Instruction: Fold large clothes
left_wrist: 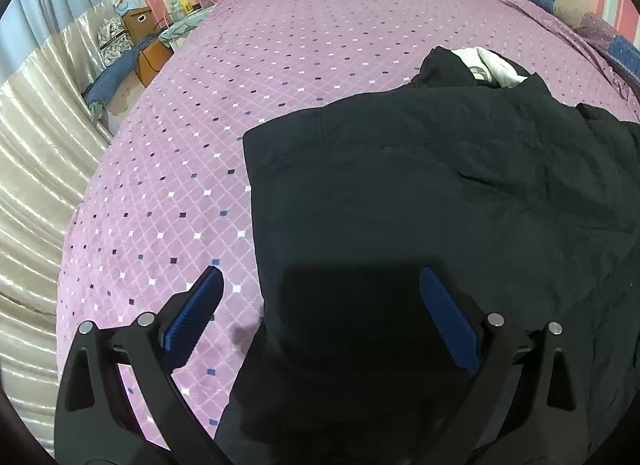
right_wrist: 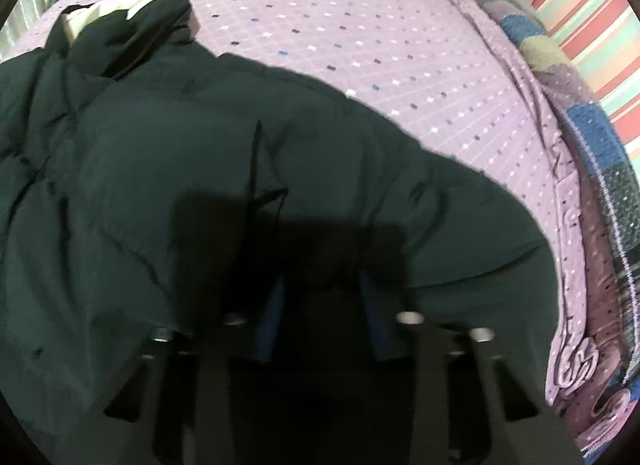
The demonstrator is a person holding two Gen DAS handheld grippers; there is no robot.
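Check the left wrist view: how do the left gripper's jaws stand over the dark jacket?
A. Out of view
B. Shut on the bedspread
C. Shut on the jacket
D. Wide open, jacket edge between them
D: the left gripper has its blue pads far apart, with the jacket edge lying between them, unpinched.

Left gripper [left_wrist: 320,297]: black angular linkage arms, triangular cut-outs, round silver pivot screws, two fingers faced with blue ribbed pads [left_wrist: 448,317]. Right gripper [right_wrist: 320,305]: same black frame, silver pivot screws, blue pads barely visible, motion-blurred, in shadow.
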